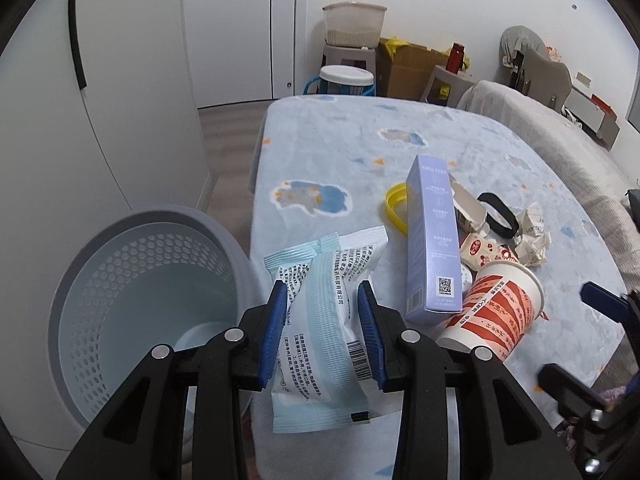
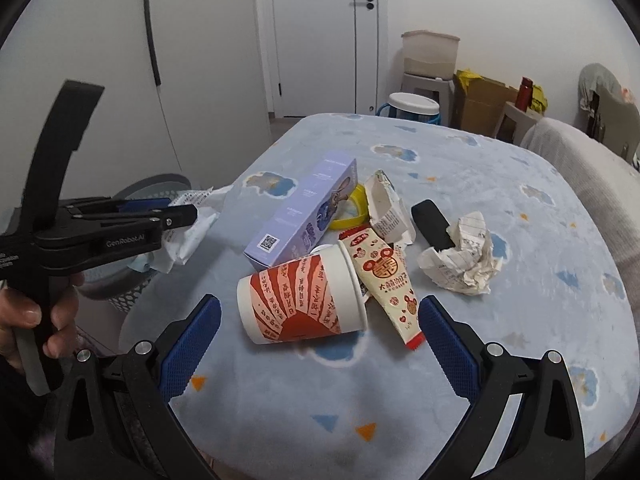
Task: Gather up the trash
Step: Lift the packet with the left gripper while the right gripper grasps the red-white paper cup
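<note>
A: What is the left gripper holding?

B: A white and light blue wrapper with black writing. The blue pads squeeze it, up above the table edge, next to the grey bin.

A: And the right gripper?

B: Its fingers are wide apart, holding nothing. A red and white paper cup lies on its side between them on the blue tablecloth.

A: Anything only one view shows?

B: The right view shows a hand on the handle. The left view looks down into the bin.
</note>
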A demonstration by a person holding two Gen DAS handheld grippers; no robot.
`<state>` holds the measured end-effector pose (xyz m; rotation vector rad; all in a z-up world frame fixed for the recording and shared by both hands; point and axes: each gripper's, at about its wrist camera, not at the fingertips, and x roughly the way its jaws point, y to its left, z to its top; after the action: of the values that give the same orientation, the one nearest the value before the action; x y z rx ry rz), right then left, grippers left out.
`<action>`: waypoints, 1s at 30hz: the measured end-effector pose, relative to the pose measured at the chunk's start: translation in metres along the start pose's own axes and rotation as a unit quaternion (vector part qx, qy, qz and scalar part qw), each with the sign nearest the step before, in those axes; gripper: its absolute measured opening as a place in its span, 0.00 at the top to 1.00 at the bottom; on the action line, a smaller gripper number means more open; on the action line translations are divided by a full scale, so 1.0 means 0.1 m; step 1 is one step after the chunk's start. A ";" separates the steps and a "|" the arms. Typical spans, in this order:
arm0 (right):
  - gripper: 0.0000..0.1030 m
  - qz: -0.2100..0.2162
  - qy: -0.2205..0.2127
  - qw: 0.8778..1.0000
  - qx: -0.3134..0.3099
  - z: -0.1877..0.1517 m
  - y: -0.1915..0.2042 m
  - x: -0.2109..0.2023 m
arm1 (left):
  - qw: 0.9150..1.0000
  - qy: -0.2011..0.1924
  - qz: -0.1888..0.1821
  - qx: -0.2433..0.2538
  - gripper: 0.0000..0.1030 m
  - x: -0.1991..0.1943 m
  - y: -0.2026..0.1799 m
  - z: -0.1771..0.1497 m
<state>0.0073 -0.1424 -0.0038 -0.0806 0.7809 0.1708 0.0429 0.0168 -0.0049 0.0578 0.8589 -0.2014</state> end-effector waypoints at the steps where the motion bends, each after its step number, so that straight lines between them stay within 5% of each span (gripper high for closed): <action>1: 0.06 -0.002 0.007 1.000 -0.014 0.02 0.04 0.06 | 1.000 -0.004 0.001 -0.001 0.66 -0.03 0.02 0.00; 14: 0.07 -0.034 0.049 0.995 -0.080 0.04 0.24 0.55 | 1.000 -0.024 0.010 -0.015 0.66 -0.16 0.18 -0.02; 19: 0.22 -0.026 0.046 0.995 -0.082 0.04 0.27 0.55 | 0.999 -0.030 0.014 -0.014 0.66 -0.18 0.19 -0.03; 30: 0.22 0.021 0.024 0.998 -0.050 0.04 0.29 0.35 | 0.998 -0.043 0.034 -0.020 0.66 -0.26 0.33 -0.07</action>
<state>0.0291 -0.1090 -0.0260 -0.1644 0.8226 0.2492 0.0277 0.0544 0.0096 0.0396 0.7739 -0.1218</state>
